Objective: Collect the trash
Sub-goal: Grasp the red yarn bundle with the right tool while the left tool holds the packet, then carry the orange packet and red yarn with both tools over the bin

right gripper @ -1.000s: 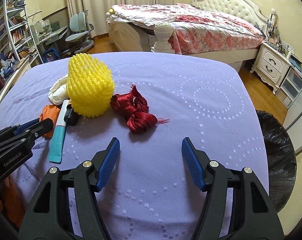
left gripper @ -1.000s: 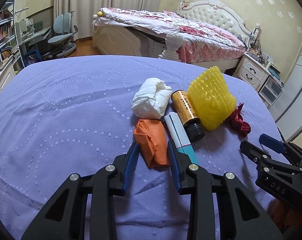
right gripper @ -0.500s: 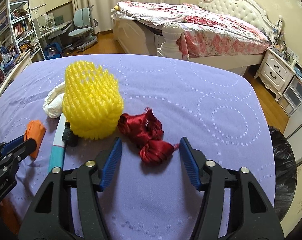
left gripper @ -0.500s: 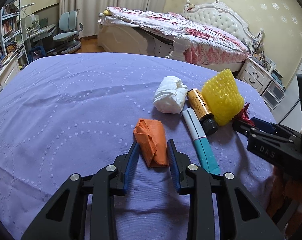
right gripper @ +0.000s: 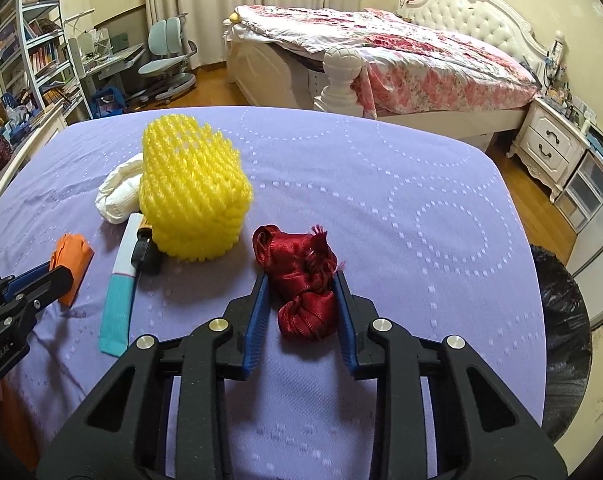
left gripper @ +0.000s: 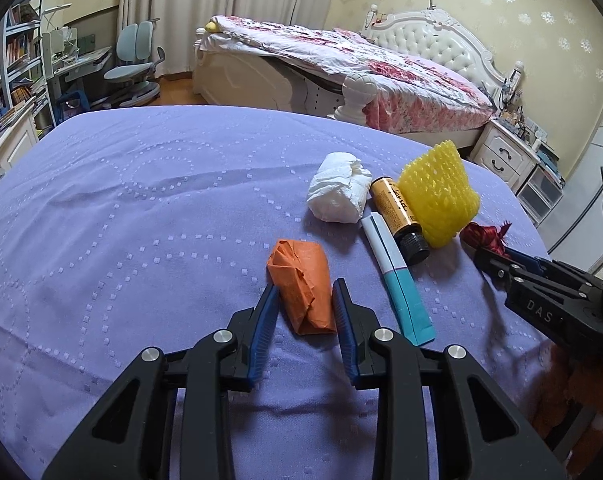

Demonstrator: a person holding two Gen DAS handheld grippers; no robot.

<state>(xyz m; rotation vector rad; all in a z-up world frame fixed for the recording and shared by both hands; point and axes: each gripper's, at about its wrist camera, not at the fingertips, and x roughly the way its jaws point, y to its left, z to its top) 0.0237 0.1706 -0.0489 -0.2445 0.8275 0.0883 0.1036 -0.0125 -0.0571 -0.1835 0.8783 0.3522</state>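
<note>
An orange crumpled wrapper (left gripper: 303, 286) lies on the purple table (left gripper: 121, 208). My left gripper (left gripper: 305, 298) has its jaws closed against both sides of it. A red ribbon bundle (right gripper: 303, 280) lies on the table in the right wrist view. My right gripper (right gripper: 301, 294) has its jaws closed against its sides. Between the two lie a white tissue wad (left gripper: 339, 192), a brown bottle (left gripper: 397, 216), a white and teal tube (left gripper: 397, 280) and a yellow foam net (right gripper: 193, 196).
A black-lined trash bin (right gripper: 561, 340) stands below the table's right edge. A bed (right gripper: 381, 52), a white nightstand (right gripper: 549, 140) and a desk with a chair (right gripper: 169, 64) stand behind the table.
My right gripper moved forward over the red ribbon and its jaws closed in on it. My left gripper drew the orange wrapper away from the other items, jaws still on it.
</note>
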